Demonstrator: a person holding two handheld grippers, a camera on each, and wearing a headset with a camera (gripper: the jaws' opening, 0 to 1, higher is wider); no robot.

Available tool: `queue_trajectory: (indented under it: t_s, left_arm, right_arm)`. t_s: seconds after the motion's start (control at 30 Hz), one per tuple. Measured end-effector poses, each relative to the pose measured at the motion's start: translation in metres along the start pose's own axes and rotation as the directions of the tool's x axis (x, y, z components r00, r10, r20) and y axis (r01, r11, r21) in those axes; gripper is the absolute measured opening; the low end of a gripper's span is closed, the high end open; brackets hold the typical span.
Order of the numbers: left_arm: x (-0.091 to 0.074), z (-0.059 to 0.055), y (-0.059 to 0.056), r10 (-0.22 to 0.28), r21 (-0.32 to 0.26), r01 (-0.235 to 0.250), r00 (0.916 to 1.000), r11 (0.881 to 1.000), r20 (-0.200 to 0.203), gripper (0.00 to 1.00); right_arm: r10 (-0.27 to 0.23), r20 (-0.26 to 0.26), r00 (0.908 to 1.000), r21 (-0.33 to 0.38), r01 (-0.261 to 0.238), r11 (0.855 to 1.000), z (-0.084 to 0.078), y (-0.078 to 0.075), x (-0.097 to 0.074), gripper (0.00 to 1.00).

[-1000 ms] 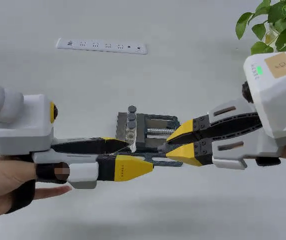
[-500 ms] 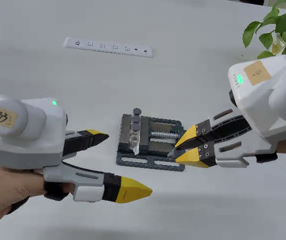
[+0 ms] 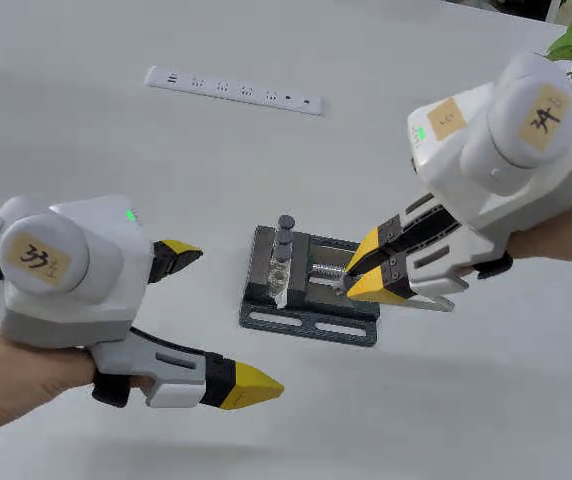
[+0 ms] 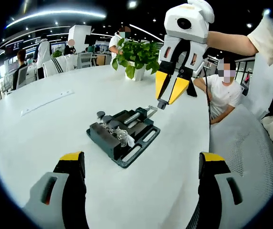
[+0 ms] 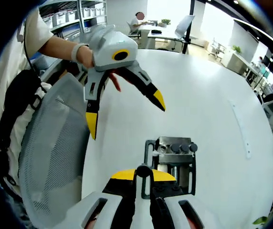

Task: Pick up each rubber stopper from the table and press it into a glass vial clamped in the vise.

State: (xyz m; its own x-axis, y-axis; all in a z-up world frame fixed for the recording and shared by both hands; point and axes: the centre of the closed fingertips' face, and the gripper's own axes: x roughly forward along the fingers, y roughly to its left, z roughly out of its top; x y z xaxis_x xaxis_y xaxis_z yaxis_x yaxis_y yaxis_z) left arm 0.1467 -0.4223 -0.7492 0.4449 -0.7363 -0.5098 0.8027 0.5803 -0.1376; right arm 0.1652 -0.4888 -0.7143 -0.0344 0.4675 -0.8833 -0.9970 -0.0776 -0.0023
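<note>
Yellow-tipped left gripper hovers at near left, jaws wide apart, holding nothing. Vise sits mid-table with vials clamped at its left end, the far ones capped dark. Right gripper hangs over the vise's right side, jaws pinched on a stopper.

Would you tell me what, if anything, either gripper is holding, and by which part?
The right gripper pinches what looks like a dark rubber stopper by its sides, between its tips. The left gripper is open and holds nothing.
</note>
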Motion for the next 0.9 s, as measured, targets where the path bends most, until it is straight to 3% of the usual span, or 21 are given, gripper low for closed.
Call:
queue_trajectory:
  t_s: [0.57, 0.9]
  left_arm:
    - [-0.002, -0.025, 0.018, 0.049, 0.073, -0.043, 0.9955, 0.996, -0.081, 0.99]
    - [-0.002, -0.030, 0.019, 0.052, 0.064, -0.046, 0.9943, 0.997, -0.093, 0.99]
  right_arm:
    - [0.079, -0.121, 0.9894, -0.102, -0.092, 0.991, 0.014, -0.022, 0.030, 0.05]
    - [0.098, -0.176, 0.9794, -0.136, -0.123, 0.983, 0.013, -0.029, 0.043, 0.05]
